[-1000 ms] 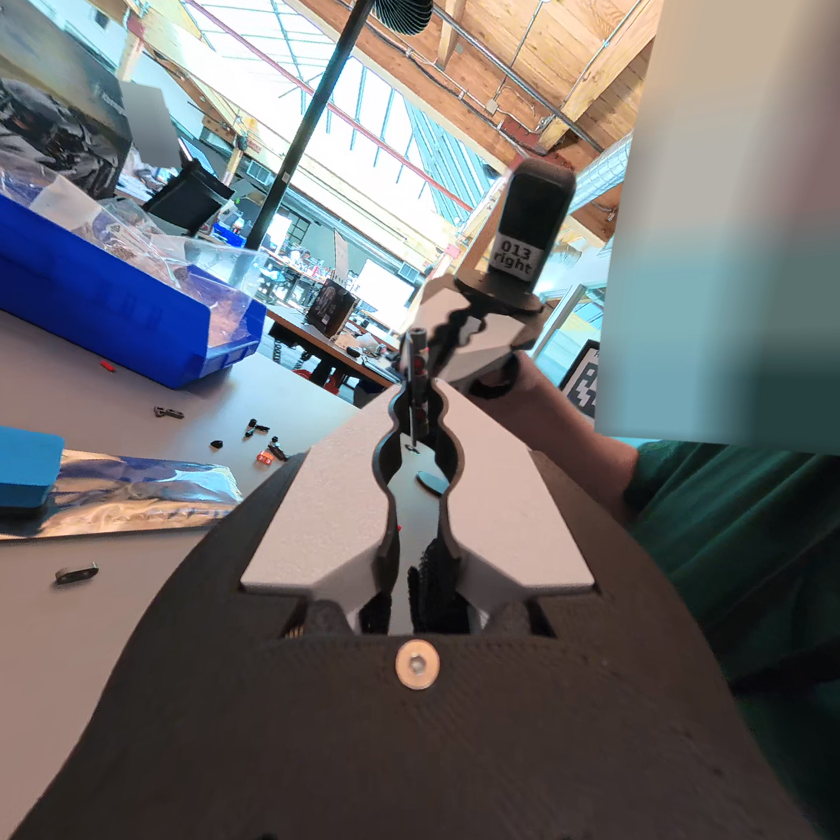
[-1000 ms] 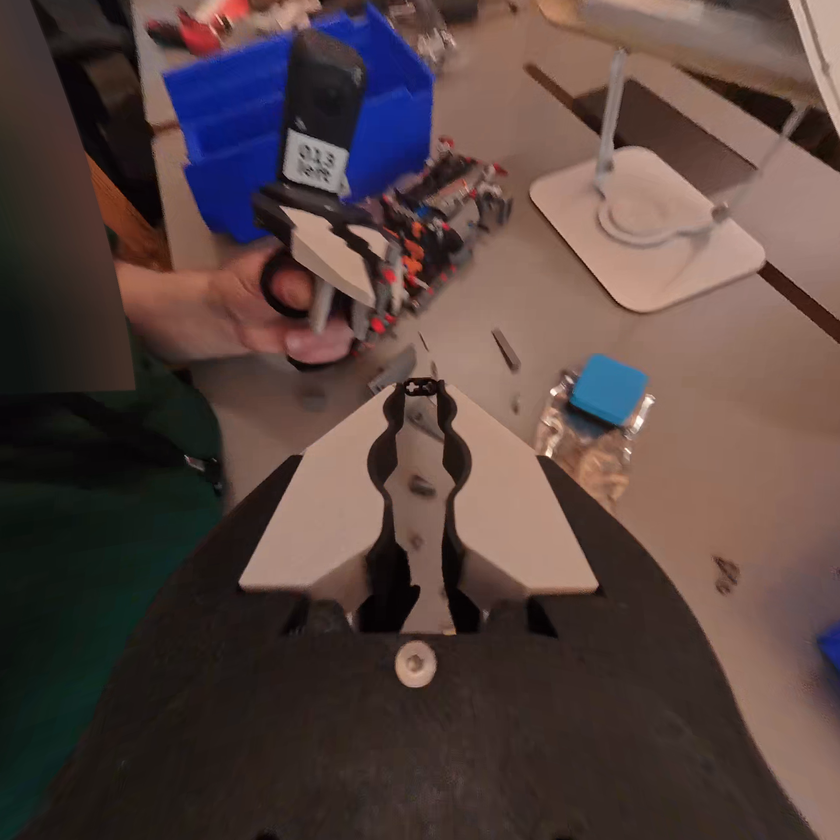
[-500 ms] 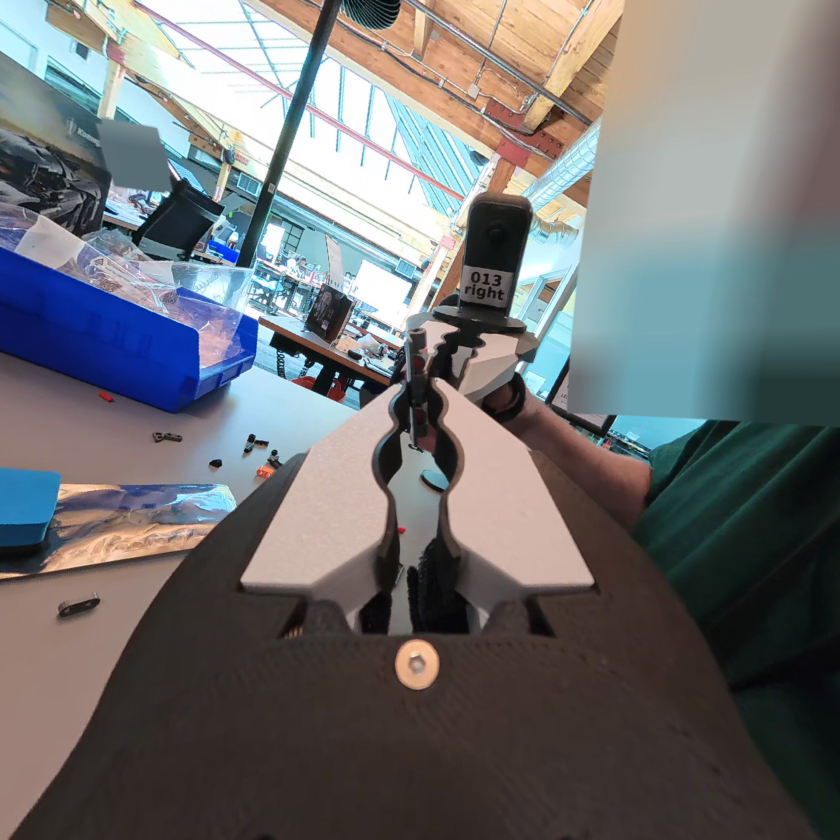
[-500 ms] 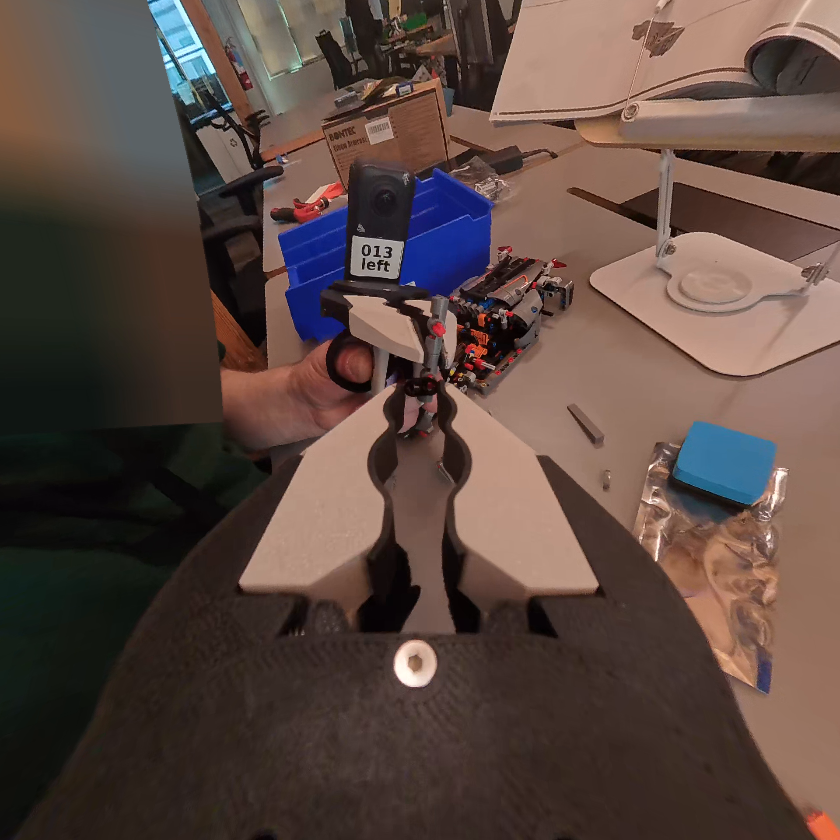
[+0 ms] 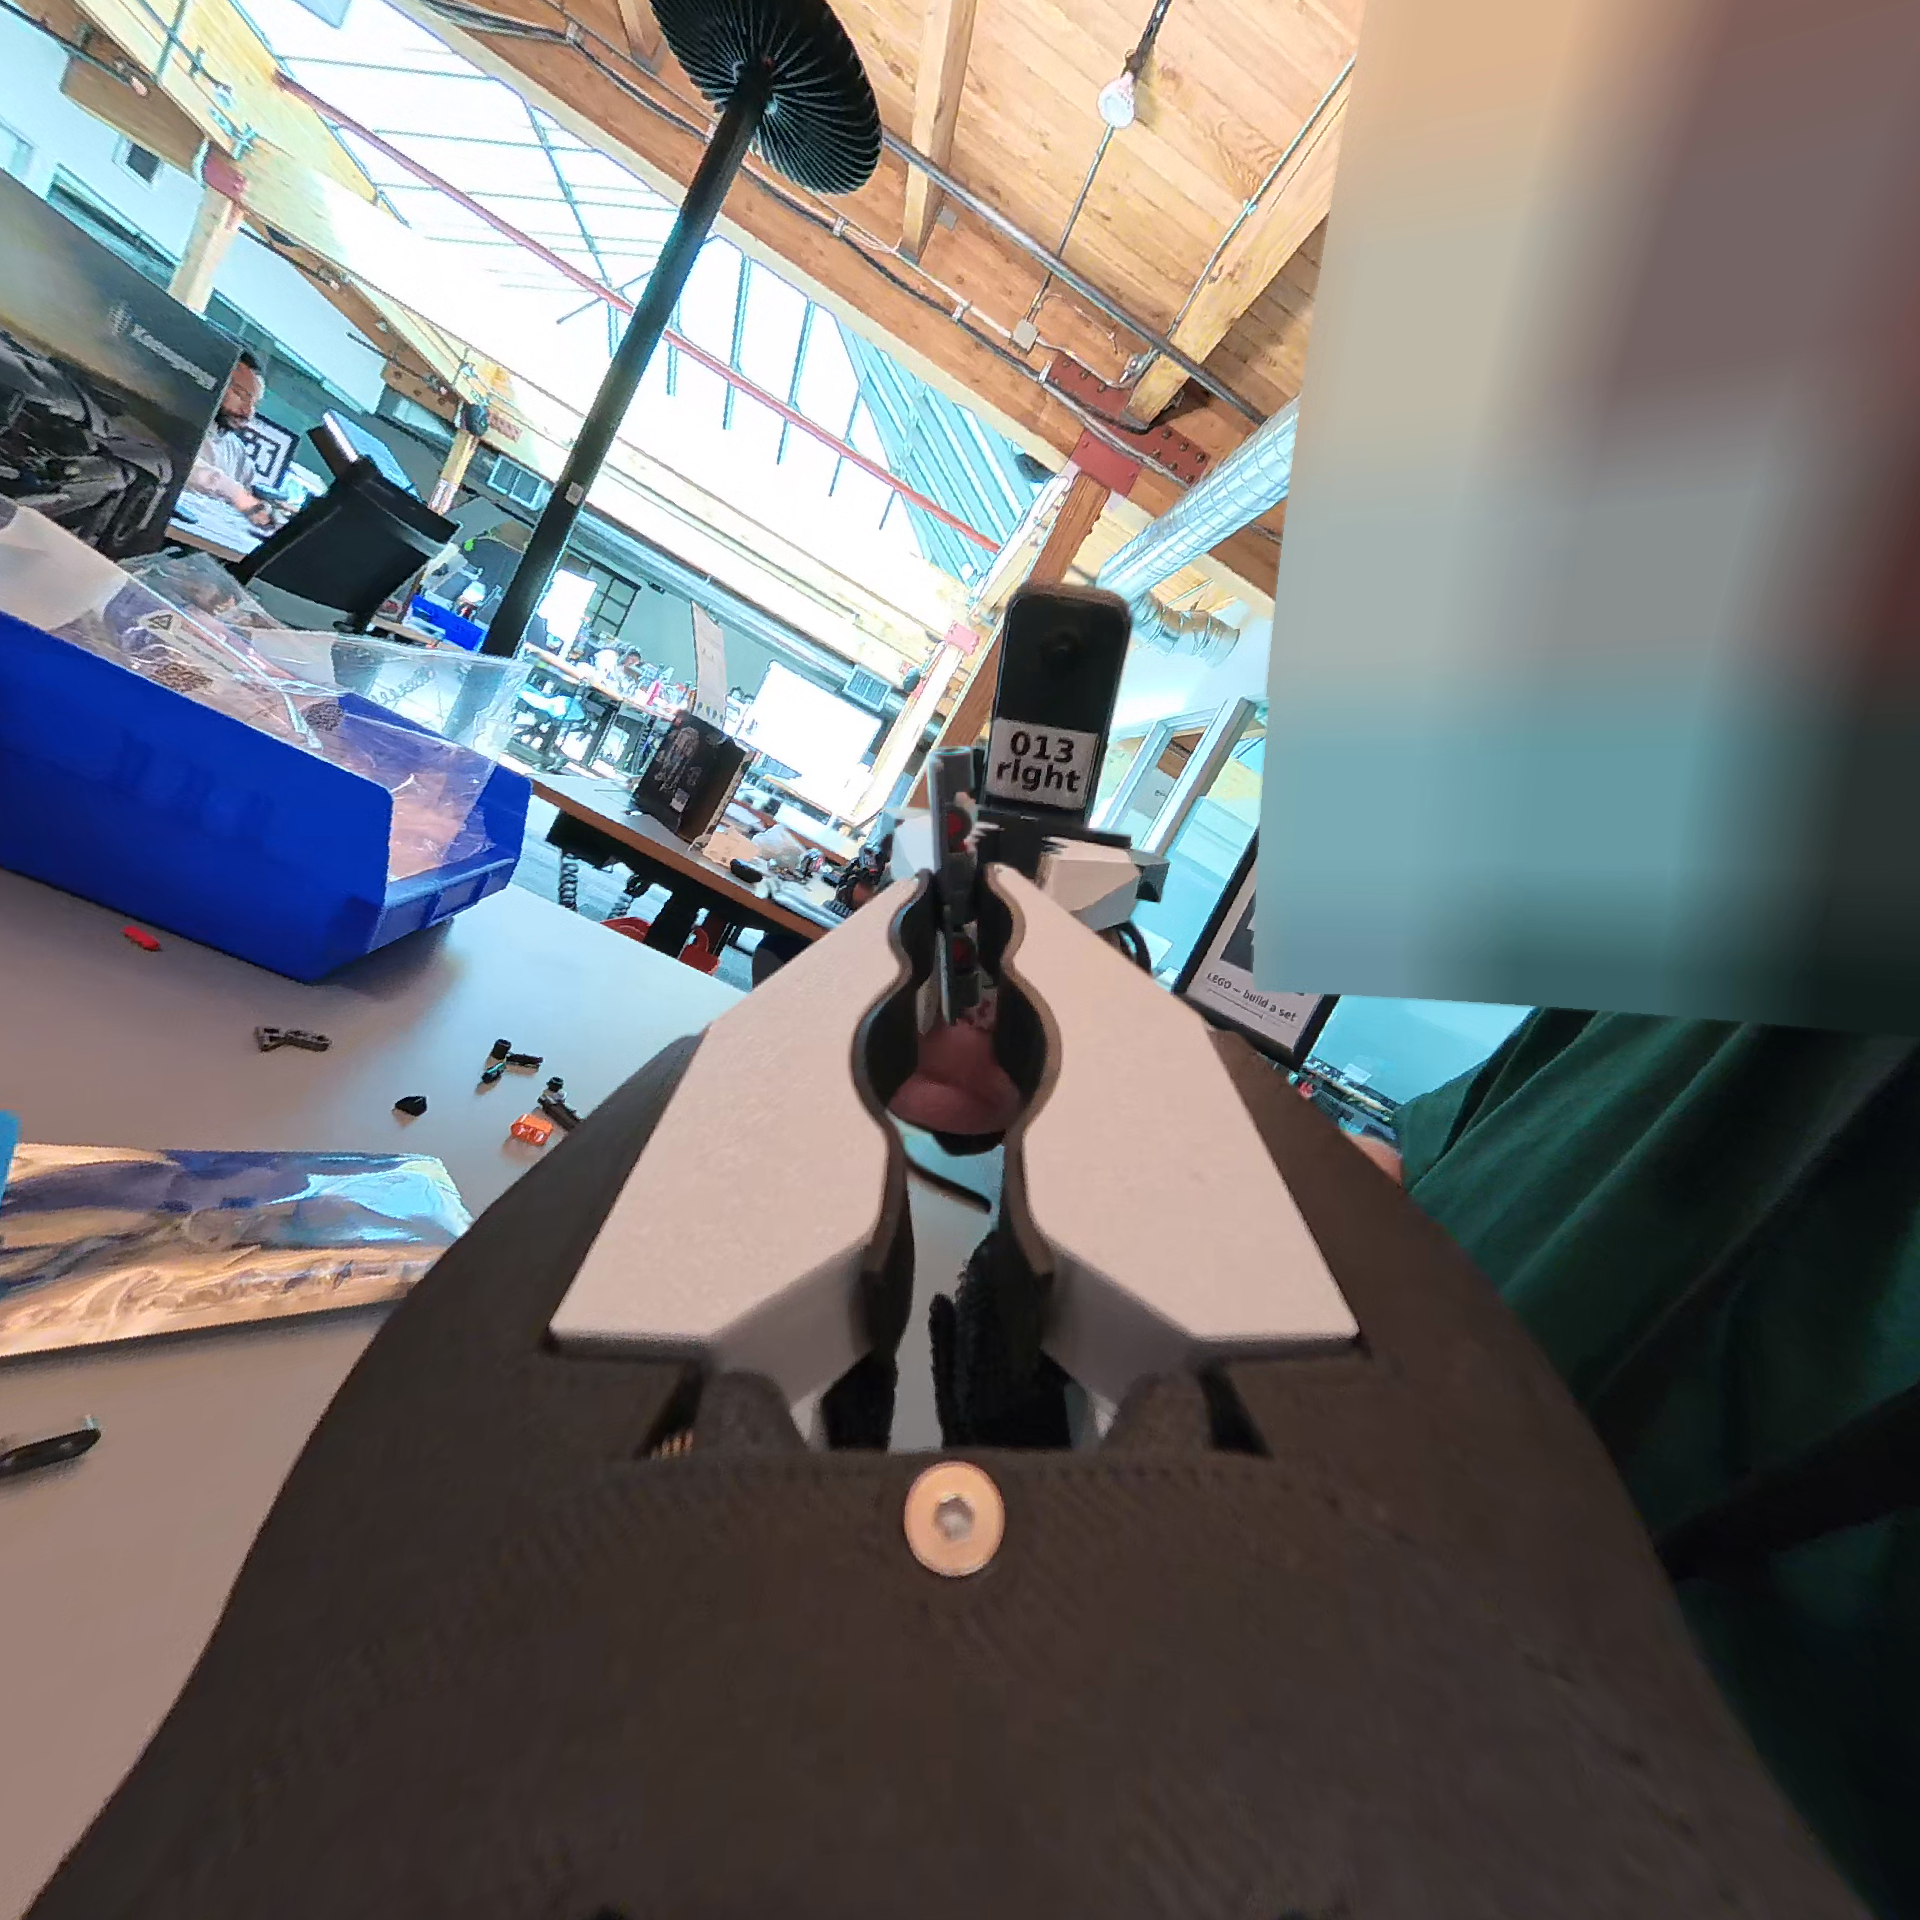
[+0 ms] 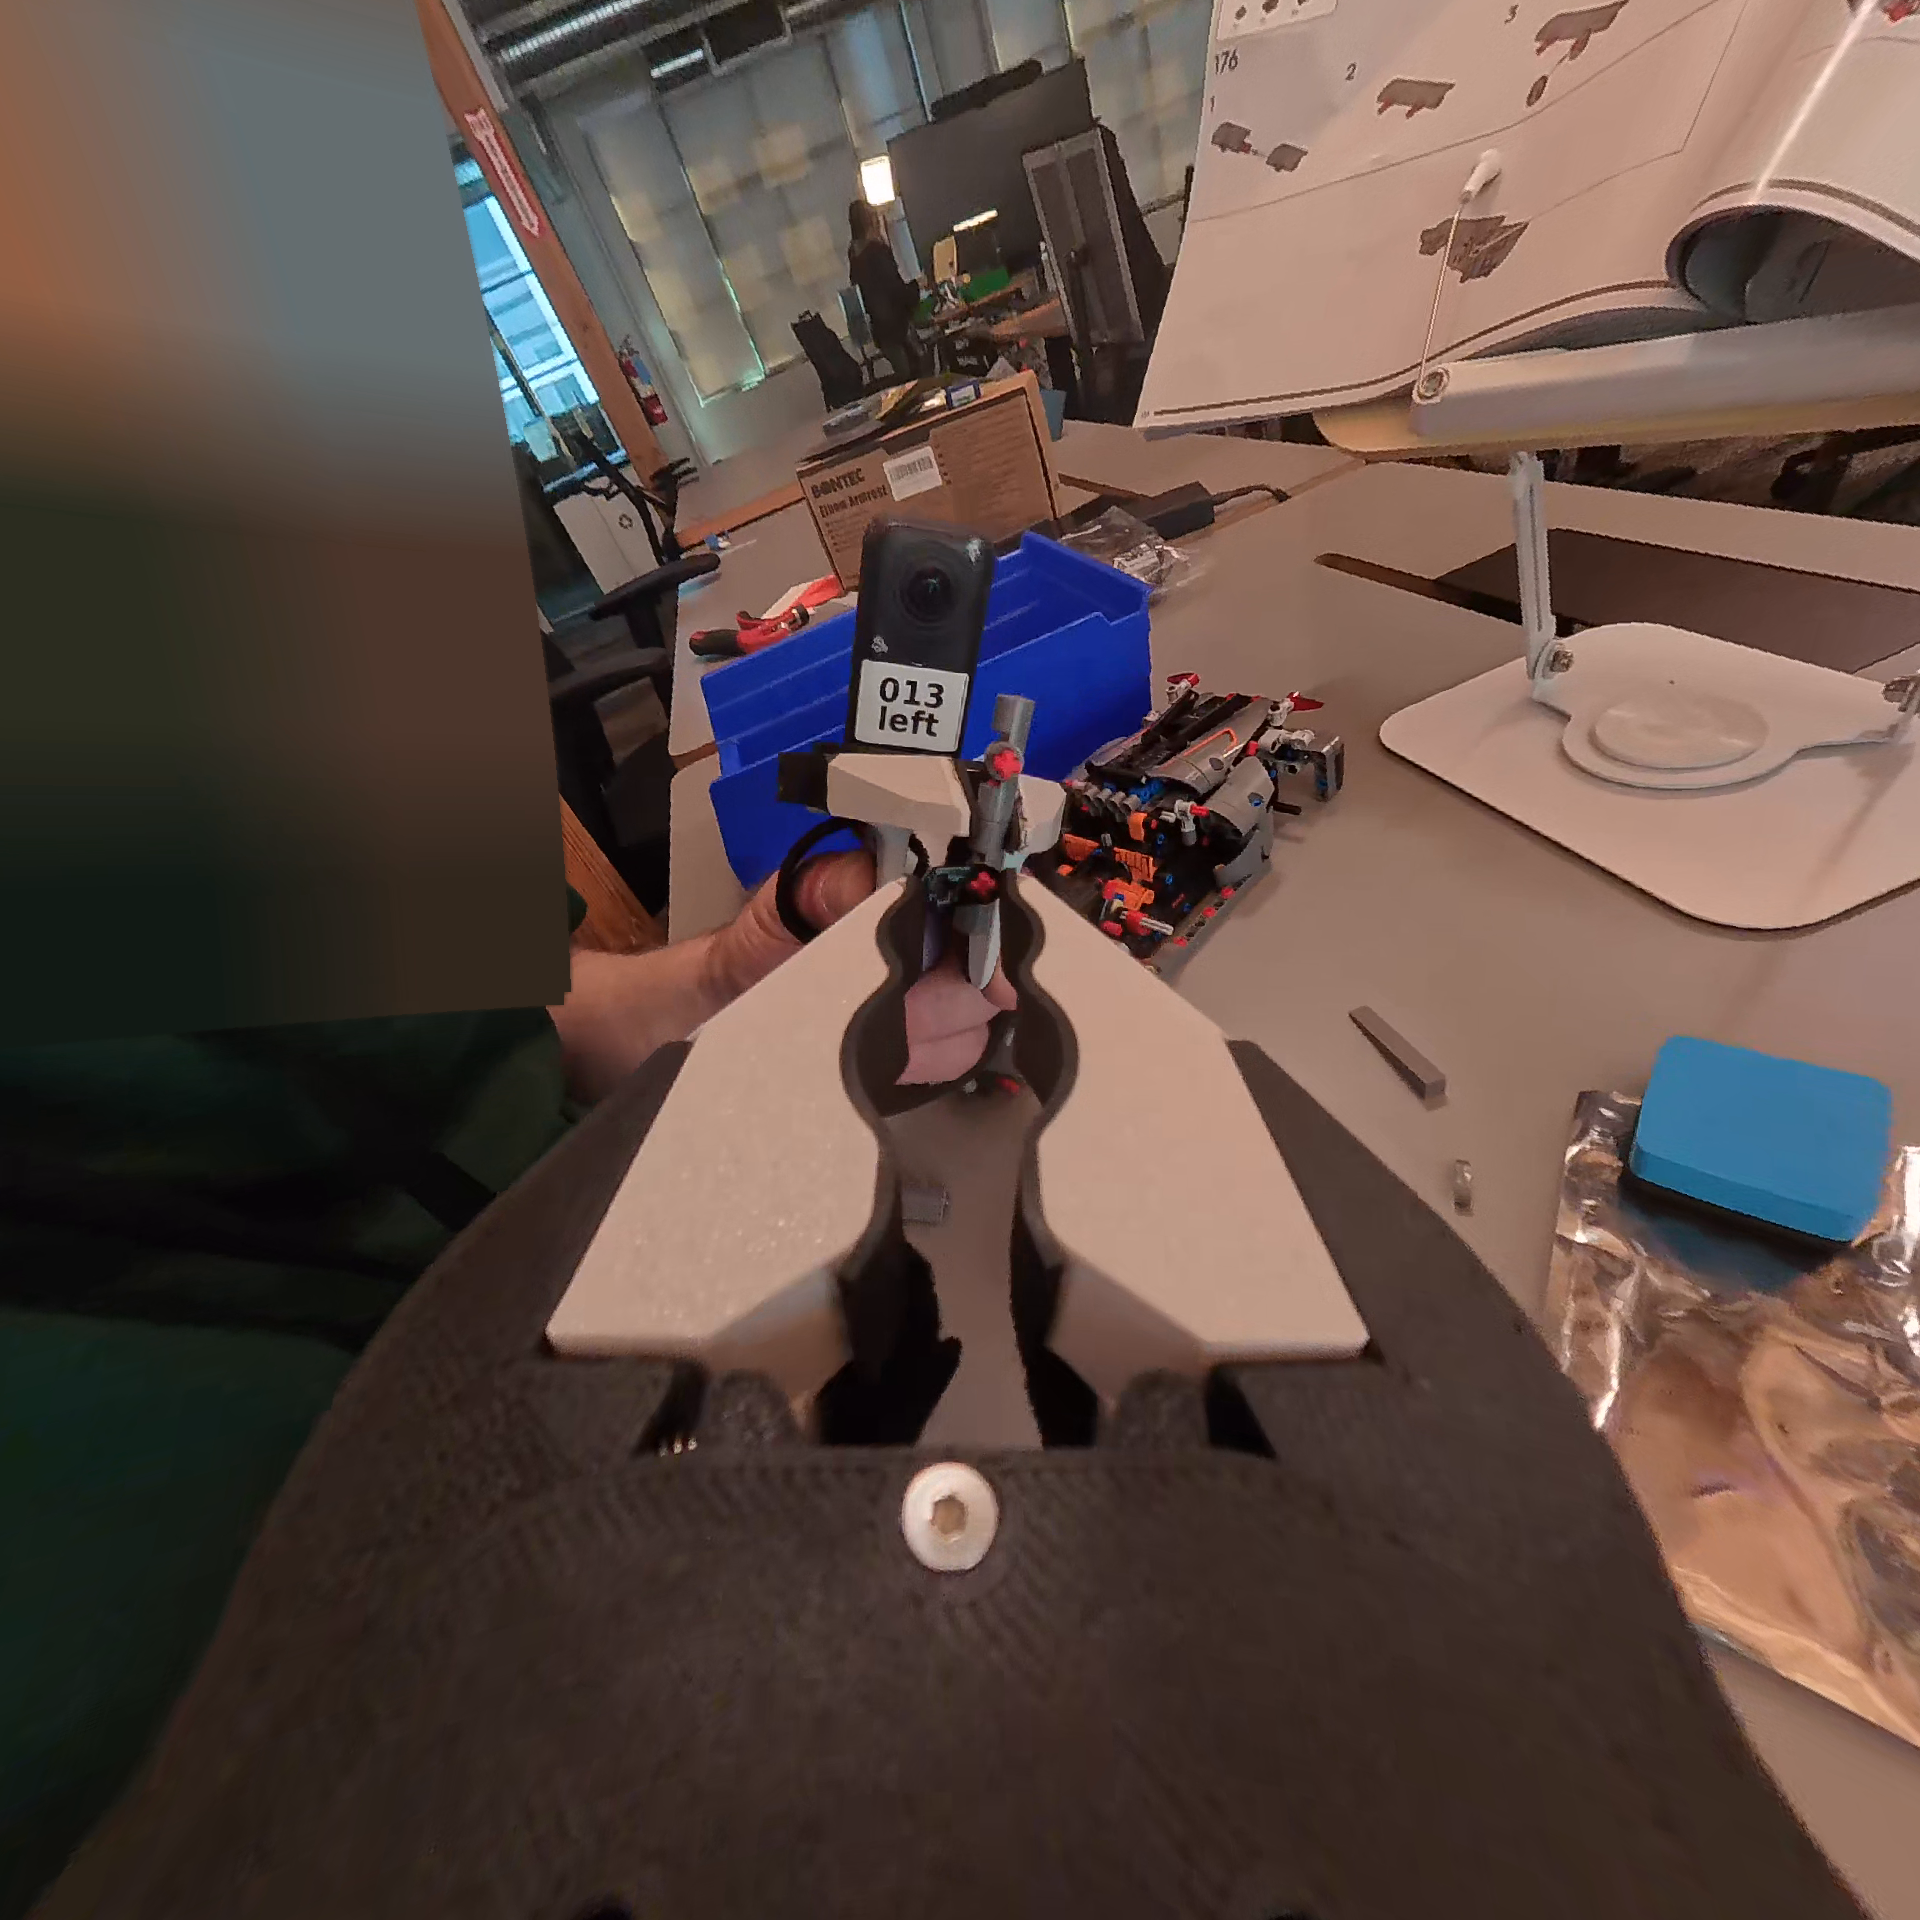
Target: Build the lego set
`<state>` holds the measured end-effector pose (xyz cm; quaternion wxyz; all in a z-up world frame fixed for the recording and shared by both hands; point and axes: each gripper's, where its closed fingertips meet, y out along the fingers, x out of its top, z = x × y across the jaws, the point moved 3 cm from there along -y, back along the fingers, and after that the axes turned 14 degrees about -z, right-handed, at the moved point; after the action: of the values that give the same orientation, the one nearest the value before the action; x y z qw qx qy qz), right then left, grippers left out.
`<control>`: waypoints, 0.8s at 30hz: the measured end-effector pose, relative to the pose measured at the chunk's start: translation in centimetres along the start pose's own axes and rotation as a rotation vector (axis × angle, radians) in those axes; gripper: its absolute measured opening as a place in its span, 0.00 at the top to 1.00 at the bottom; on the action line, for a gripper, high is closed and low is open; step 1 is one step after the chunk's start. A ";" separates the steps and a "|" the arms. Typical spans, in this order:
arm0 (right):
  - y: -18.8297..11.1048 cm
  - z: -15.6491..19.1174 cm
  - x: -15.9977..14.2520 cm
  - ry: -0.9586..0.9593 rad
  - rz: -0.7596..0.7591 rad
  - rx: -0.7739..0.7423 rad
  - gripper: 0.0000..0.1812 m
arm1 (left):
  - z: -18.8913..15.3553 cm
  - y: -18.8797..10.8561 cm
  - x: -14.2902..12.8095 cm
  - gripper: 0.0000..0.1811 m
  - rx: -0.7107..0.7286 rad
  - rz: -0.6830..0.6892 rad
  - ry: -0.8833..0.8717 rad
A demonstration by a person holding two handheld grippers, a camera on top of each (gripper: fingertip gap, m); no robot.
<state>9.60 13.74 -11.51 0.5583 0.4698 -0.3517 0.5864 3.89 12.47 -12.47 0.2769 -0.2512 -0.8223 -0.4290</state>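
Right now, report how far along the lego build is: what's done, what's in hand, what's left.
Done: a partly built model sits on the table beside the blue bin. In hand: the left gripper is shut on a grey beam assembly, and the right gripper brings a small black piece up to it. Left: joining these, plus loose pieces lying on the table; the instruction book remains open.

White printed label (image 6: 910,707) on black camera (image 6: 925,592), straight ahead of right gripper (image 6: 961,899); lettered cardboard box (image 6: 925,483) beyond; numbered instruction booklet (image 6: 1455,208) upper right.
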 end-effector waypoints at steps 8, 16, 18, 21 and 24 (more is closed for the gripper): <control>-0.1 0.2 -0.3 0.047 -0.101 0.025 0.93 | -0.2 0.0 0.1 0.98 -0.005 -0.017 -0.003; 0.2 0.3 -0.4 0.055 -0.184 0.034 0.93 | -0.5 -0.1 0.4 0.97 0.002 -0.044 0.031; 0.4 0.4 -0.3 0.066 -0.219 0.037 0.93 | -0.7 -0.1 0.6 0.97 0.001 -0.061 0.040; 0.7 0.5 -0.3 0.097 -0.279 0.039 0.93 | -0.7 -0.2 0.9 0.97 0.010 -0.079 0.056; 1.0 0.5 -0.3 0.125 -0.318 0.046 0.93 | -0.8 -0.2 1.1 0.98 0.014 -0.090 0.064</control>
<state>8.70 13.07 -11.58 0.6537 0.4949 -0.2240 0.5268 3.12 11.86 -11.47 0.2854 -0.1978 -0.8265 -0.4430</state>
